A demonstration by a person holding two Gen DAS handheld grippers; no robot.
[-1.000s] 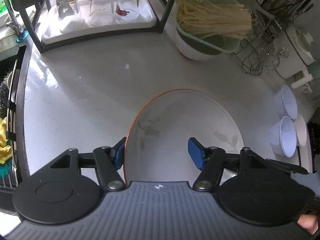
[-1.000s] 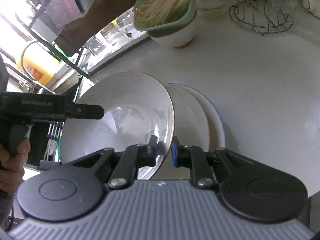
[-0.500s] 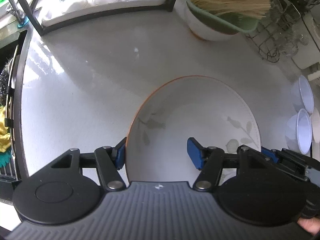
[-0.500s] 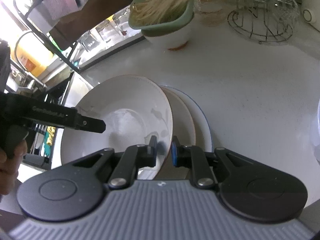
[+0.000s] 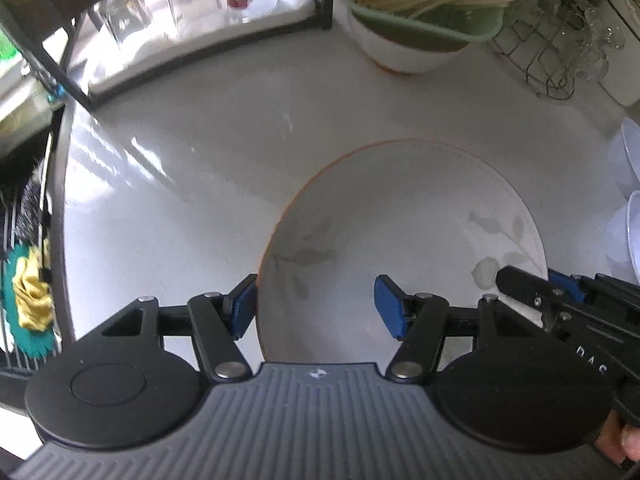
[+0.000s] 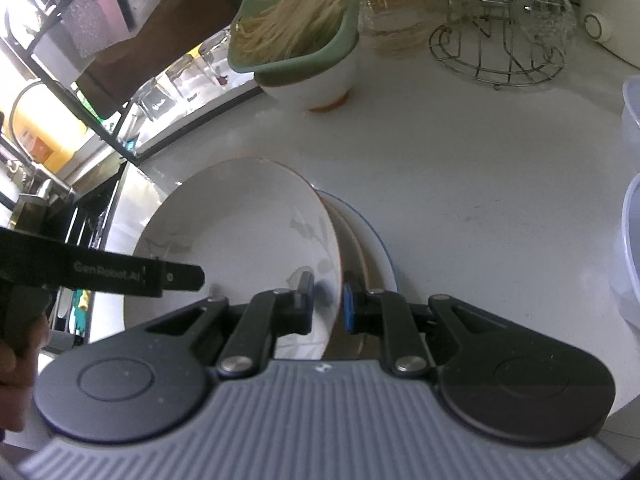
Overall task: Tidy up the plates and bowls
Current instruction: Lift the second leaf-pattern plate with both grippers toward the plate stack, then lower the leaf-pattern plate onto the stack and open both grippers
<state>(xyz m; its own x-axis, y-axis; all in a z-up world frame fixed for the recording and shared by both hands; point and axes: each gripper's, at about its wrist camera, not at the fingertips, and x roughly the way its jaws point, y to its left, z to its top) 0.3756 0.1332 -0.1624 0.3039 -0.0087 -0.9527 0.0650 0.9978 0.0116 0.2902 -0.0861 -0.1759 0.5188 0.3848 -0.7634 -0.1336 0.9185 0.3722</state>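
My right gripper (image 6: 326,300) clenched the leaf-patterned bowl's (image 6: 240,240) rim. My left gripper (image 5: 316,306) stayed wide open, straddling that bowl's (image 5: 400,232) near edge.

Daylight from the upper left, strong fisheye bend, soft focus throughout

Both views are bright but uneven — daylight pours in from the window side at upper left, blowing out the glasses (image 5: 176,12) on the rack to near white and laying streaked glare across the tabletop (image 5: 168,168). In the right wrist view the same corner is overexposed (image 6: 24,64). The plate (image 5: 400,240) carries a soft shadow in its hollow, and the left gripper (image 5: 316,304) shades its near rim. Straight rack bars bow toward the frame edges — typical lens distortion. Far objects such as the wire stand (image 6: 500,52) look smeared, and the gripper bodies closest to each lens are slightly blurred.
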